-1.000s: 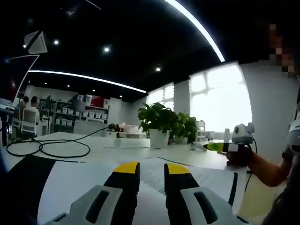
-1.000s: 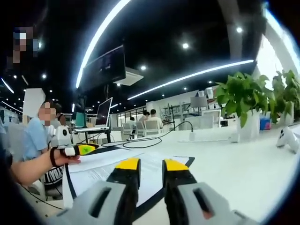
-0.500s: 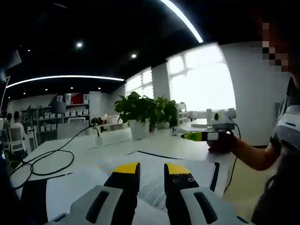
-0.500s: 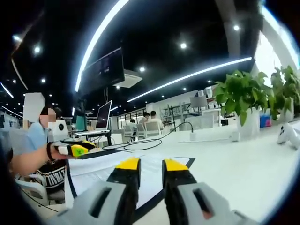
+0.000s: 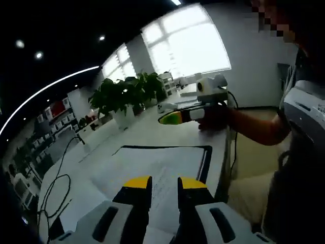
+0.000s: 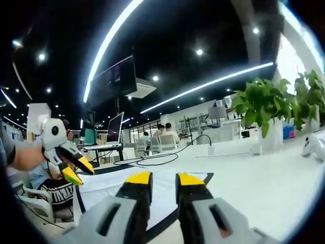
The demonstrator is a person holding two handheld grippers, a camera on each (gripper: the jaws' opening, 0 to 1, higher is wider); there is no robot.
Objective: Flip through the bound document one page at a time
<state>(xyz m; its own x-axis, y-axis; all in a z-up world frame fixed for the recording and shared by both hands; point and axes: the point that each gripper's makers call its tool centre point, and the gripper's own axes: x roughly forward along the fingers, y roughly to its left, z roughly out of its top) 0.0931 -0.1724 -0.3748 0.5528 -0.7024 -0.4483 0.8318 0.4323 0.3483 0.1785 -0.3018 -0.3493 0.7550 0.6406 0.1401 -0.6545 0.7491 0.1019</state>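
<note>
Left gripper (image 5: pixel 164 184) low over the document (image 5: pixel 152 170), jaws a narrow gap apart, nothing between them. Document lay flat on the white table (image 5: pixel 147 133), printed page up, dark border along far and right edges. Right gripper (image 5: pixel 175 117) seen beyond it in left gripper view, yellow-green tips pointing left, held in a gloved hand (image 5: pixel 216 116) above the table's right edge, apart from the page. Potted plants (image 5: pixel 119 96) further back on the table, cable (image 5: pixel 53 178) looping at left, bright windows (image 5: pixel 185 43) behind.

Right gripper view: right gripper (image 6: pixel 163 179) jaws also narrowly parted, holding nothing, above the near corner of the document (image 6: pixel 127 188). Left gripper (image 6: pixel 75 170) at far left, yellow tips spread apart, pointing down-right toward the document's left edge; contact could not be told. Cable (image 6: pixel 152 158) and laptop (image 6: pixel 112 128) past the page, potted plant (image 6: pixel 261 109) at right, people seated (image 6: pixel 165 133) far back under ceiling light strips (image 6: pixel 208 84).
</note>
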